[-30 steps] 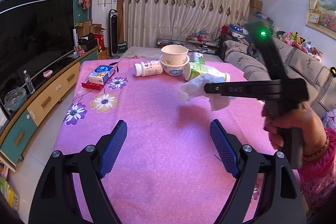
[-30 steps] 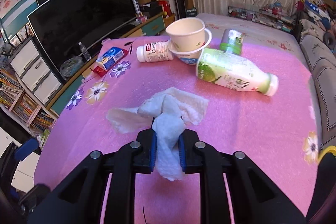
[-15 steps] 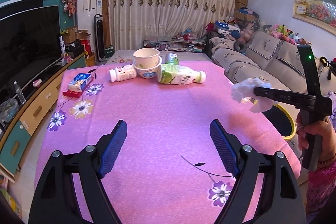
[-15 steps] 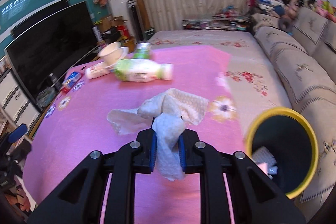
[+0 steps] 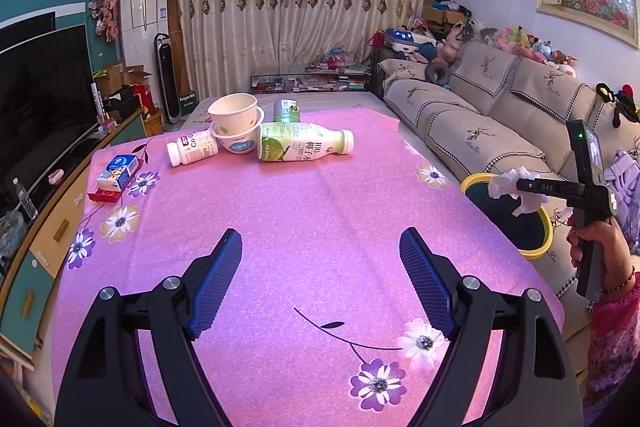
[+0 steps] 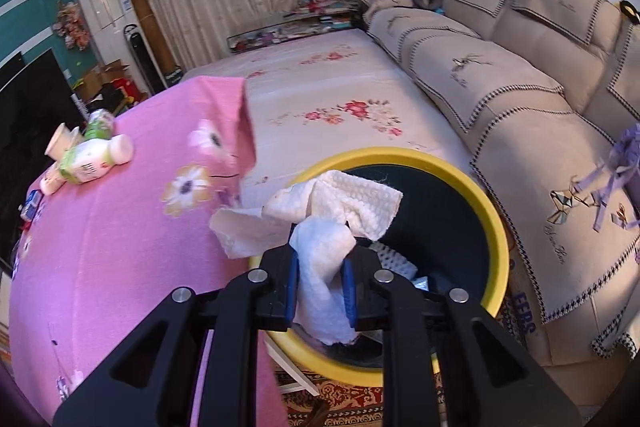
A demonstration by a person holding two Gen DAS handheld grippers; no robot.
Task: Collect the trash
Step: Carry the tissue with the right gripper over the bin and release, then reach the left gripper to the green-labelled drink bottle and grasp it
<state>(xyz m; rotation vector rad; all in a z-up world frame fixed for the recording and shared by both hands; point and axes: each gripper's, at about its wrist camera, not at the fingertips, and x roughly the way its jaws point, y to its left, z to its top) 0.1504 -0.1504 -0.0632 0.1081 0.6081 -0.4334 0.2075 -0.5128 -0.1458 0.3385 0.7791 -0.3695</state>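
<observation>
My right gripper [image 6: 321, 267] is shut on a crumpled white paper towel [image 6: 320, 223] and holds it over the yellow-rimmed trash bin [image 6: 494, 211] beside the table. In the left wrist view the towel [image 5: 510, 185] hangs above the bin [image 5: 546, 231] at the right. My left gripper [image 5: 320, 263] is open and empty above the pink tablecloth [image 5: 280, 227]. At the far end lie a green drink bottle [image 5: 302, 147], a small white bottle [image 5: 192, 148], stacked paper bowls [image 5: 236, 123] and a green can [image 5: 287, 110].
A blue carton [image 5: 118, 167] on a red item lies at the table's left edge. A beige sofa [image 5: 500, 115] runs along the right behind the bin. A TV and cabinet [image 5: 44, 131] line the left wall. The bin holds some trash [image 6: 394, 259].
My right gripper has carried the paper towel from above the table's right part off its edge to over the trash bin. My left gripper stays open and has drawn back over the table.
</observation>
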